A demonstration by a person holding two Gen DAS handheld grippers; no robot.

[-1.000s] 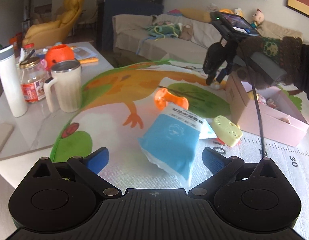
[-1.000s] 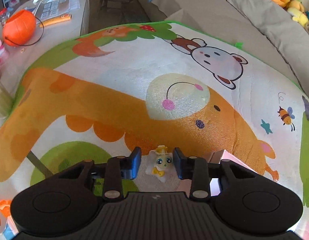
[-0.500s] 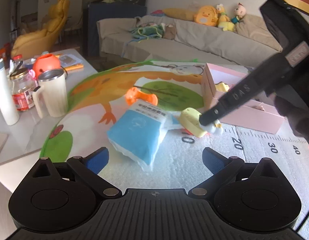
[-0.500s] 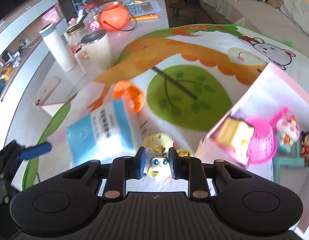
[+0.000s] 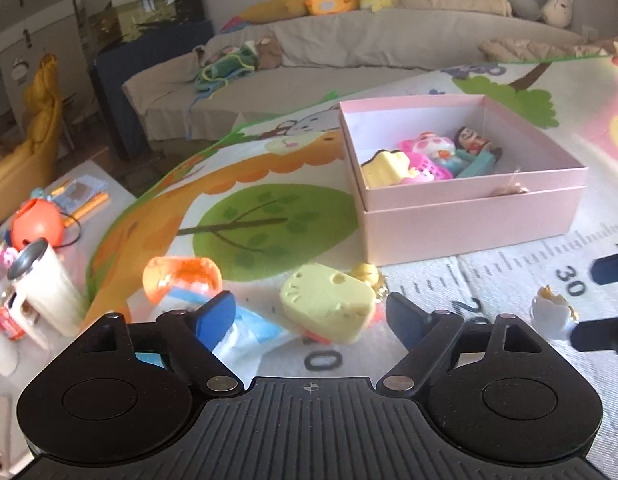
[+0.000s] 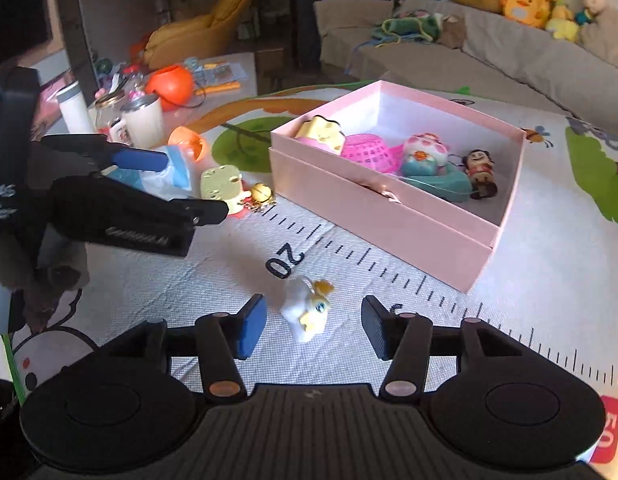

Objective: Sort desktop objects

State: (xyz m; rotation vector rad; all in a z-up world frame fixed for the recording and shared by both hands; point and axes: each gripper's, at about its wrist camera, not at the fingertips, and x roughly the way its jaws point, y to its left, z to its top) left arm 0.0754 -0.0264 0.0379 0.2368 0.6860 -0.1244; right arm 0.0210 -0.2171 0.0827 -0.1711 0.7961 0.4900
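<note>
Opening, right gripper (image 6: 313,322) jaws flank the white figurine (image 6: 307,308); left gripper (image 5: 311,312) jaws close around yellow toy (image 5: 327,300).

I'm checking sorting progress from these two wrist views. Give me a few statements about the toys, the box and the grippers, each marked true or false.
1. The small white figurine lies on the mat between the pads of the right gripper, untouched by them. True; the jaws are opening.
2. The pink box is empty. False: it holds several toys, including a pink basket.
3. The pale green toy sits inside the box. False: it lies on the mat outside it, in front of the left gripper.
4. The left gripper grips the blue packet. False: its closing jaws hold nothing.
5. An orange cup lies near the blue packet. True.
</note>
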